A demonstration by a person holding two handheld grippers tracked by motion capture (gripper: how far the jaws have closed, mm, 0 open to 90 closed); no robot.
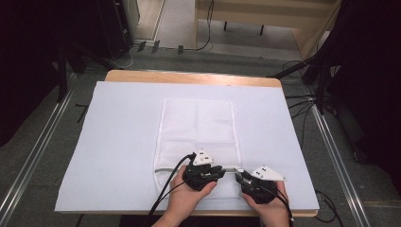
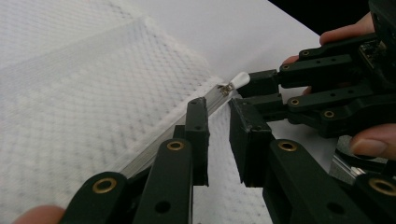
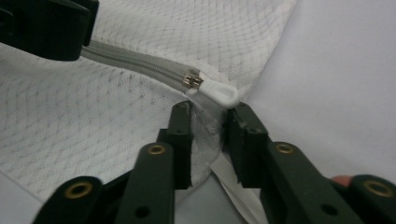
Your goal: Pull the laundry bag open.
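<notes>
A white mesh bag [image 1: 198, 127] lies flat on the white sheet [image 1: 118, 142], with its zipper [image 3: 140, 60] running along the near end. The white zipper pull [image 3: 219, 93] [image 2: 238, 80] sits at the bag's near right corner. My right gripper [image 1: 239, 178] [image 3: 210, 112] pinches bunched mesh just below the pull. In the left gripper view, the right gripper [image 2: 245, 91] comes in from the right at that corner. My left gripper [image 1: 218, 173] [image 2: 218, 105] stands over the zipper a short way left of the pull. Its jaws are a narrow gap apart, with flat mesh showing through.
The sheet covers most of a wooden table [image 1: 189, 76], whose front edge is just behind my hands. Black cables [image 1: 165, 189] trail from both grippers toward me. Dark stands [image 1: 321, 71] and floor rails [image 1: 42, 137] flank the table.
</notes>
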